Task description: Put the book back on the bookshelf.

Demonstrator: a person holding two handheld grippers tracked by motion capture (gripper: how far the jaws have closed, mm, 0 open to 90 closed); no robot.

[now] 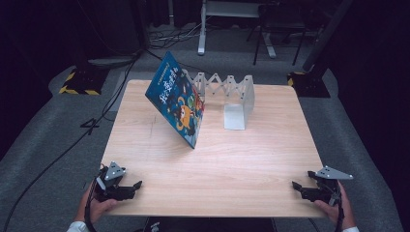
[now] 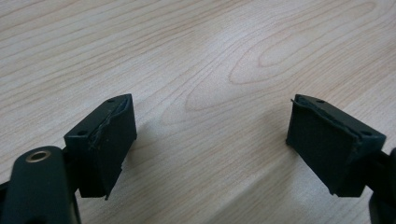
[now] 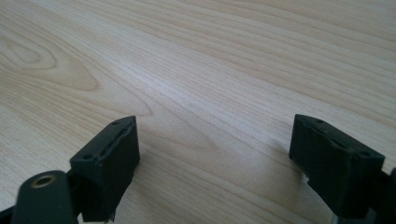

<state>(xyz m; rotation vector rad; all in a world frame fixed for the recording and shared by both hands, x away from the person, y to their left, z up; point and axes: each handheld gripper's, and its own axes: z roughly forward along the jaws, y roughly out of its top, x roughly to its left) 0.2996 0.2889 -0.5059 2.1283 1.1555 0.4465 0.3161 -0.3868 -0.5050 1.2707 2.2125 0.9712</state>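
Dark studio room here, grey carpet, cables trailing off to the left, and the pale wooden bench (image 1: 212,159) is sitting in the middle of it all. The biggest thing on it is the blue picture book (image 1: 177,104), which is leaning tilted toward the left, its top edge hanging out over the bench and its bottom corner resting on the wood near the centre. Just behind and to the right of it I'm seeing the white accordion-style book rack (image 1: 231,94), standing upright near the far edge, and it looks like the book's back is propped against the rack's left end, though I can't tell exactly where they're touching.

Both my grippers are sitting idle at the near edge, well apart from the book. The left gripper (image 1: 126,187) is parked at the near-left corner, the right gripper (image 1: 300,189) at the near-right one. In both gripper views the jaws are standing wide apart over bare wood, gripping nothing.

So I'm reckoning this is the start: nothing's grabbed. Next move, I'm thinking, is reaching forward to that leaning book, pinching its free edge, and probably steadying the rack with the other gripper so it isn't sliding.
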